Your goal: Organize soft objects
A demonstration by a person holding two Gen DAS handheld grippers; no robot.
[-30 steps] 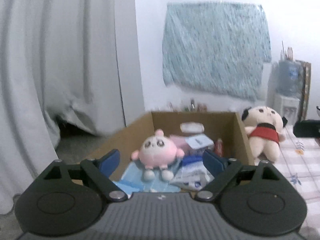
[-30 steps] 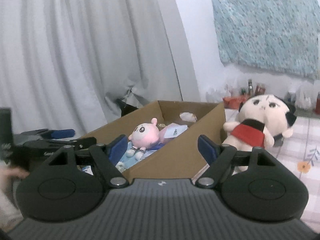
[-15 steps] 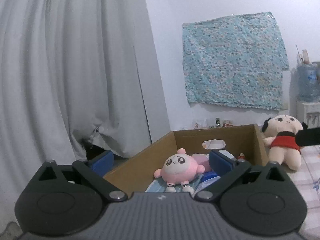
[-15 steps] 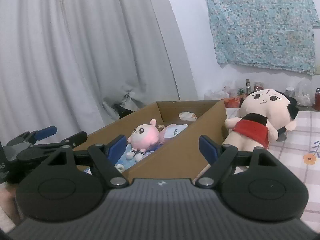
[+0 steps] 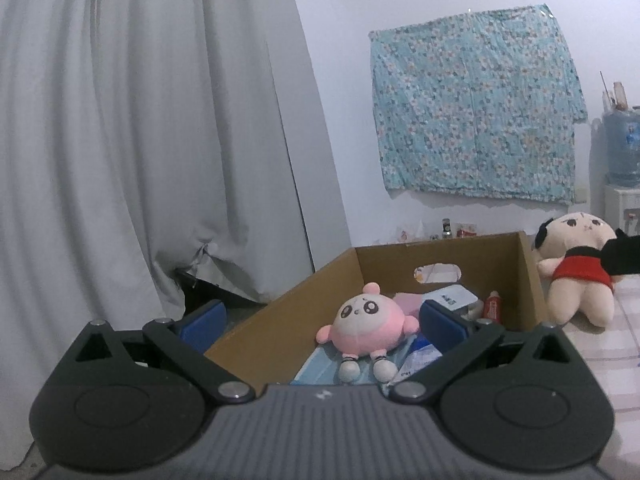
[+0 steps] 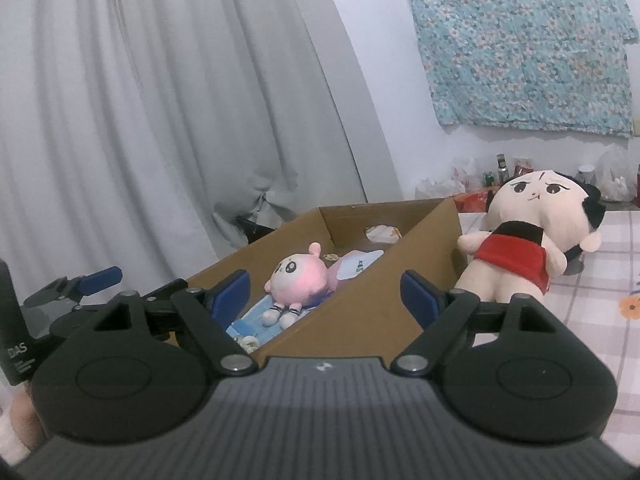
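A small pink round plush [image 5: 366,326] lies inside an open cardboard box [image 5: 530,276], on blue packets; it also shows in the right wrist view [image 6: 298,280] within the box [image 6: 368,312]. A larger cream doll with black hair and a red skirt [image 5: 576,268] leans outside the box's right wall [image 6: 528,236]. My left gripper [image 5: 322,320] is open and empty, in front of the box. My right gripper [image 6: 326,294] is open and empty, in front of the box's near corner. The left gripper also appears at the left edge of the right wrist view [image 6: 86,286].
A grey curtain [image 5: 140,140] hangs to the left. A floral blue cloth [image 5: 476,108] is on the wall. A water dispenser [image 5: 622,160] stands at far right. A checked cloth [image 6: 608,280] covers the surface. Small bottles and bags [image 6: 500,168] line the back.
The left gripper has pulled back and tilted up, so the box and pink plush sit lower and farther off. The right view has barely shifted.
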